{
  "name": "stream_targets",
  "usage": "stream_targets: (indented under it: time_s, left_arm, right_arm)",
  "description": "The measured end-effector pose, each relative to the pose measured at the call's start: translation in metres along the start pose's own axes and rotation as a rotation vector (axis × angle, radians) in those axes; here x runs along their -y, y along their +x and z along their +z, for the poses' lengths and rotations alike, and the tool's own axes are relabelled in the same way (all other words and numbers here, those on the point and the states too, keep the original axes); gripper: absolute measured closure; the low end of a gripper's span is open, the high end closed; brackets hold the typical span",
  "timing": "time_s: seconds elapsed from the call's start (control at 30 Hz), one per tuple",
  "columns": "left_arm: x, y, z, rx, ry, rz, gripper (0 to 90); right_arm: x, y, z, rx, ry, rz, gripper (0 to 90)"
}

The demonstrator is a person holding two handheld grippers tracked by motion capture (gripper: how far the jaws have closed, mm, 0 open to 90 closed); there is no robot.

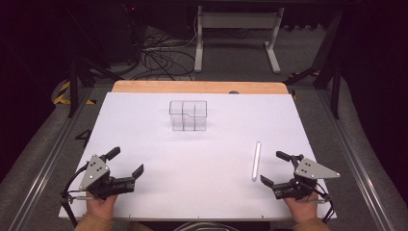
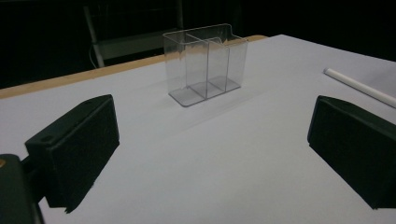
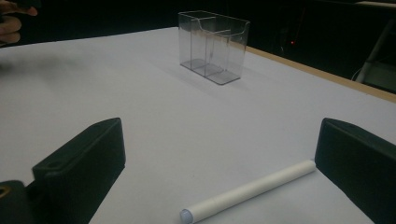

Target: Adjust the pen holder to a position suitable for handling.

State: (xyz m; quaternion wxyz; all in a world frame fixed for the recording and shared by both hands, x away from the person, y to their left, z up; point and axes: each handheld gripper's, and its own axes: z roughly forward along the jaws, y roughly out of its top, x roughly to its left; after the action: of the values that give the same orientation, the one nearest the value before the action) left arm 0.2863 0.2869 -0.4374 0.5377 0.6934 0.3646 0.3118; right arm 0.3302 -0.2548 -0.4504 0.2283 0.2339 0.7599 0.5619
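A clear plastic holder (image 1: 188,115) with two compartments stands upright toward the far middle of the white table; it also appears as the holder (image 2: 205,63) and the holder (image 3: 214,45) in the gripper views. A white stick (image 1: 256,160) lies flat at the right. My left gripper (image 1: 128,162) rests near the front left, open, nothing between its jaws. My right gripper (image 1: 275,168) sits at the front right, open, just right of the stick's near end. In the right gripper view the stick (image 3: 250,190) lies across the gap between the jaws, close to the right one.
The white table sheet (image 1: 192,159) ends at a wooden strip (image 1: 197,87) along the far side. Beyond it stand a desk frame (image 1: 238,38) and tangled cables (image 1: 159,60) on the floor. Metal rails (image 1: 43,166) run along both table sides.
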Motion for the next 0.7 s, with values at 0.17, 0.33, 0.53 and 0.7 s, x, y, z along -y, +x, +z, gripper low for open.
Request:
stream_targets:
  time_s: [0.17, 0.33, 0.53, 0.7]
  left_arm:
    - [-0.0027, -0.0069, 0.0015, 0.005, 0.020, 0.038, 3.4]
    - [-0.0030, -0.0083, 0.0004, 0.000, 0.011, 0.038, 3.3]
    - [-0.0020, -0.0046, -0.0020, 0.017, -0.002, 0.021, 3.3]
    - [-0.0038, -0.0061, -0.0006, 0.017, 0.003, 0.019, 3.7]
  right_arm:
    - [0.0019, 0.0013, 0.0050, -0.018, 0.007, -0.012, 2.4]
    - [0.0026, 0.0012, 0.0055, -0.029, 0.006, -0.006, 2.2]
    - [0.0047, -0.0020, 0.0071, -0.041, 0.006, 0.014, 1.7]
    - [0.0067, -0.0046, 0.0085, -0.048, 0.004, 0.031, 1.5]
